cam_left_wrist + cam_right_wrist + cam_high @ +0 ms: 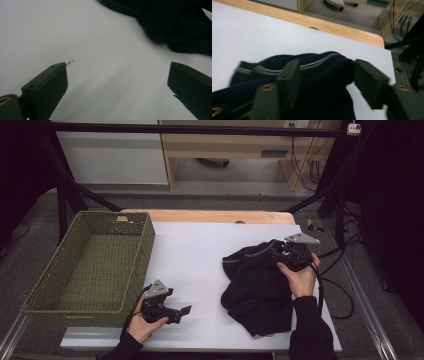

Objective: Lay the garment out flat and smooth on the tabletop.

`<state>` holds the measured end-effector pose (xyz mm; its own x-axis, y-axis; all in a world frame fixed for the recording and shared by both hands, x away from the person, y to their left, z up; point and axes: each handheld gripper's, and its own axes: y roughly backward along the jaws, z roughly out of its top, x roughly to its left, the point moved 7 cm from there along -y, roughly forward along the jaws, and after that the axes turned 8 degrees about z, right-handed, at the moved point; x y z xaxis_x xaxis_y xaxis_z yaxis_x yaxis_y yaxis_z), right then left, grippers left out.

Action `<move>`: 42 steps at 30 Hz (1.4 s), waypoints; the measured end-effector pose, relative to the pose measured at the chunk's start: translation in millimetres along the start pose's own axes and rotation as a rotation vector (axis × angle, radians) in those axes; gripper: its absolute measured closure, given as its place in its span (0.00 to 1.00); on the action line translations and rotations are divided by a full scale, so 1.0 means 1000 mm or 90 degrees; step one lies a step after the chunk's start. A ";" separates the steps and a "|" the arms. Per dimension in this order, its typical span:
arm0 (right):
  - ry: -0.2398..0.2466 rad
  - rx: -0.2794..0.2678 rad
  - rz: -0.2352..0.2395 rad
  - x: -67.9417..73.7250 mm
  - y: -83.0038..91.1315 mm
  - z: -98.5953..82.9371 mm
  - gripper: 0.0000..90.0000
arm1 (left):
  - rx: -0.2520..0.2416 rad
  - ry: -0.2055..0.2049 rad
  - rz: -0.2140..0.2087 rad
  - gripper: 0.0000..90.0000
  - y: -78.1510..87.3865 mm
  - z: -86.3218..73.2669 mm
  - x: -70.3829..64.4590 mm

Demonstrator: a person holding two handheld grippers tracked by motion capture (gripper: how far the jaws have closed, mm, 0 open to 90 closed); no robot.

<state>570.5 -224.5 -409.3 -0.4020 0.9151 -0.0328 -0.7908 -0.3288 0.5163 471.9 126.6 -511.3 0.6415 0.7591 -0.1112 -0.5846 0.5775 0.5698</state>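
A fold of the dark sweater [324, 82] is pinched between the right gripper [325, 80] jaws; being shallow, it could slip out. The left gripper [117, 85] jaws are spread, nothing between them.

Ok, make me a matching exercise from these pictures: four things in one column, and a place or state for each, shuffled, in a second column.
Things:
1. basket
2. dark garment
3. left gripper
4. right gripper

Places or states:
A. jaws wide apart over bare white table, holding nothing
B. crumpled on the right half of the table
C. jaws on either side of a fold of cloth with a grey stripe
D. green, woven, at the table's left edge

Pairs: 1-D, 2-B, 3-A, 4-C
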 end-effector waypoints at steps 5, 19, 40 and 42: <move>0.017 -0.026 0.093 0.052 0.023 -0.009 0.24 | -0.002 0.001 0.001 0.03 0.000 0.000 0.000; 0.081 0.103 0.229 0.165 -0.002 -0.096 0.36 | -0.005 -0.001 0.001 0.03 0.002 0.001 -0.001; 0.029 0.038 0.047 0.059 0.065 -0.080 0.97 | -0.008 0.007 -0.009 0.03 0.000 0.005 -0.005; 0.022 0.052 0.035 0.046 0.059 -0.090 0.97 | -0.008 0.013 -0.007 0.03 -0.003 0.009 -0.007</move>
<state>463.4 -222.6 -457.5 -0.4607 0.8870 -0.0308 -0.7269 -0.3572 0.5866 473.4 117.3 -505.0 0.6383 0.7580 -0.1338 -0.5836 0.5899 0.5580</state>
